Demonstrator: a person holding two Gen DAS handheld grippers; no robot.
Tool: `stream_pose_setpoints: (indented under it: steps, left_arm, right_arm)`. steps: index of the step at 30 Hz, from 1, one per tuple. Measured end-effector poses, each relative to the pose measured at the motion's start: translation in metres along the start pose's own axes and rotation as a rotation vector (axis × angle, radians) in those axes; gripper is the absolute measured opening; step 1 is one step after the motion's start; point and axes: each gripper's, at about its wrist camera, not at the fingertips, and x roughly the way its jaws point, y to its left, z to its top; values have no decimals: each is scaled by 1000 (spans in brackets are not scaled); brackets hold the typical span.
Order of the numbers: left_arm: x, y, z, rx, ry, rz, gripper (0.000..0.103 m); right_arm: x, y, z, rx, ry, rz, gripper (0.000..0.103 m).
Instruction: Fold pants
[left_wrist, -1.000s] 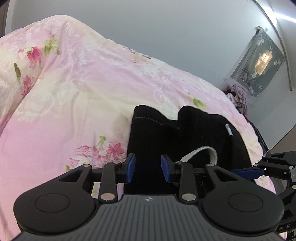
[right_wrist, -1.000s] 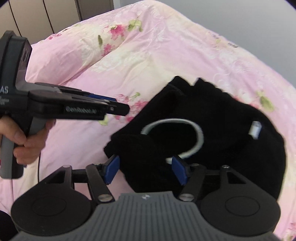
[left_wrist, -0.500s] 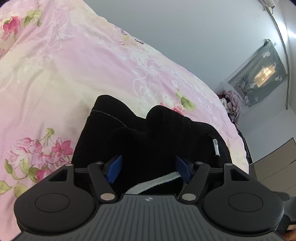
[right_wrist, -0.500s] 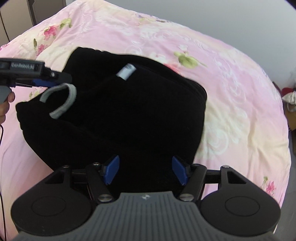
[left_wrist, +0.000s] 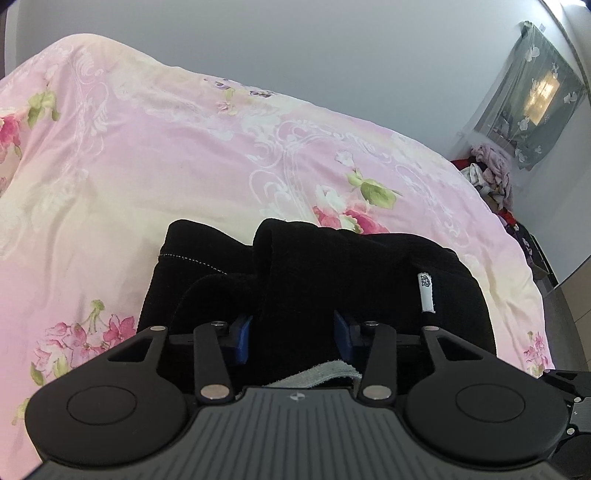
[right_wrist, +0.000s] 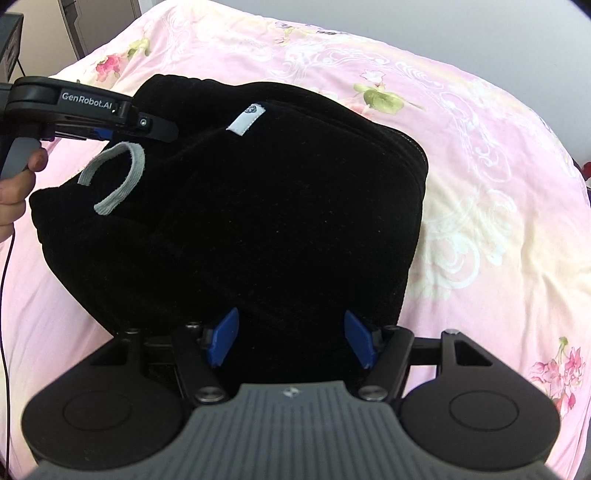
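Observation:
The black pants (right_wrist: 280, 199) lie folded in a thick bundle on the pink floral bedspread (right_wrist: 480, 155); they also show in the left wrist view (left_wrist: 332, 280). A white label (right_wrist: 246, 119) and a grey drawstring loop (right_wrist: 122, 177) sit on top. My right gripper (right_wrist: 290, 341) is open with its blue pads on either side of the bundle's near edge. My left gripper (left_wrist: 291, 332) is open over the bundle's left end, above the grey drawstring (left_wrist: 321, 373). The left gripper also shows in the right wrist view (right_wrist: 110, 118), above the loop.
The bedspread (left_wrist: 184, 155) stretches to a grey wall. A pile of clothes (left_wrist: 491, 177) and a curtained window (left_wrist: 535, 96) are at the far right. Dark furniture (right_wrist: 96, 26) stands beyond the bed's left corner.
My left gripper opened wider and moved in over the pants' left end. My right gripper swung around to the bundle's right side and stays open. The bundle looks flatter.

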Motion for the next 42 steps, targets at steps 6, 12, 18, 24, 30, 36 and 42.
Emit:
stream_pose_setpoints:
  steps: [6, 12, 18, 24, 30, 36, 42]
  left_arm:
    - [-28, -16, 8, 112, -39, 30, 35]
    - [-54, -8, 32, 208, -6, 42, 31]
    - [-25, 30, 19, 179, 119, 50, 30]
    - [13, 61, 7, 55, 158, 7, 32]
    - [8, 62, 11, 48, 147, -4, 40]
    - [-35, 55, 23, 166, 125, 14, 52]
    - [-59, 60, 38, 153, 25, 17, 45]
  right_arm:
    - [-11, 9, 1, -1, -6, 23, 59]
    - [-12, 33, 13, -22, -10, 133, 56]
    - [18, 51, 19, -35, 36, 187, 53]
    - [43, 41, 10, -52, 73, 180, 50]
    - [35, 31, 23, -14, 69, 205, 49]
    - [-13, -7, 39, 23, -44, 148, 44]
    - [-15, -41, 83, 80, -115, 34, 30]
